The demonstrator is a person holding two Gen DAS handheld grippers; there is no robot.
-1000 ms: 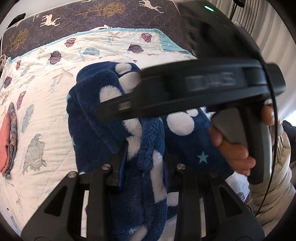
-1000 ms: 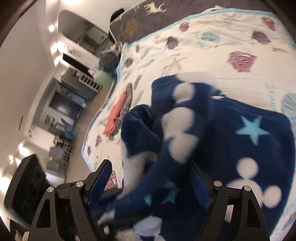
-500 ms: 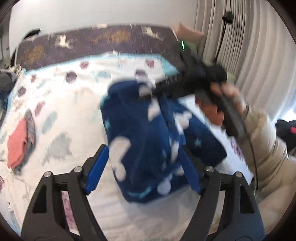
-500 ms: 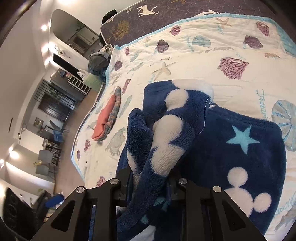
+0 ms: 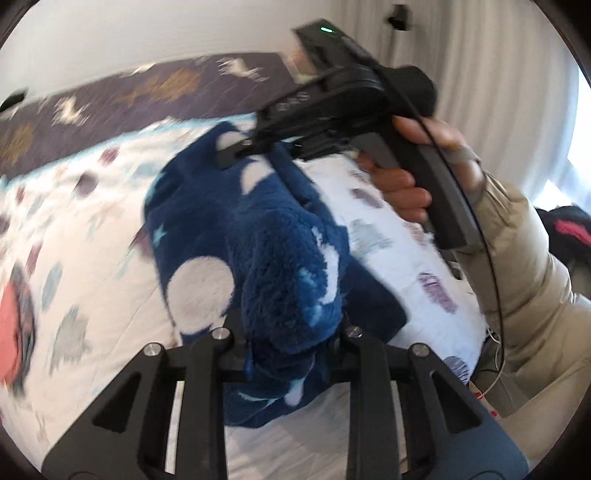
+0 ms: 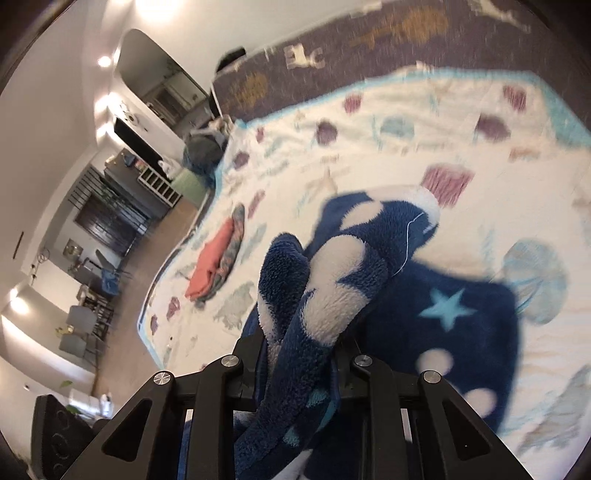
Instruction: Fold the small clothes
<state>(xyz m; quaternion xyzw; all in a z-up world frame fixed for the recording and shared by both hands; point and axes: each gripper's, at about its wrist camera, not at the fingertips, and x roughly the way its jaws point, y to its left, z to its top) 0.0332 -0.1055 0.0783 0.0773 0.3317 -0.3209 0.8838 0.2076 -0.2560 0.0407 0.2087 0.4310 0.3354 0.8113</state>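
Left wrist view: your left tongs (image 5: 291, 332) have just been closing and now pinch a thick fold of the navy fleece garment (image 5: 236, 236), fabric bunched between the jaws. The garment hangs up off the bed quilt (image 5: 92, 221), white dots and pale stars showing. At its far end your right tongs (image 5: 240, 151) clamp the upper edge, with your right hand (image 5: 413, 173) wrapped on the handle, beige sleeve (image 5: 524, 266) behind it. A green light (image 5: 327, 29) glows on top of that unit. The frame is motion-blurred.

Right wrist view: right tongs (image 6: 295, 350) are narrow, clamped on a bunched roll of the same garment (image 6: 443, 314), jaws having closed onto it within the last second. The rest of the fleece drapes right, onto the seashell quilt (image 6: 369, 155). A folded coral and patterned pile (image 6: 218, 266) sits near the quilt's left edge, well apart. Dark patterned bedding (image 6: 406, 33) lies at the far end.
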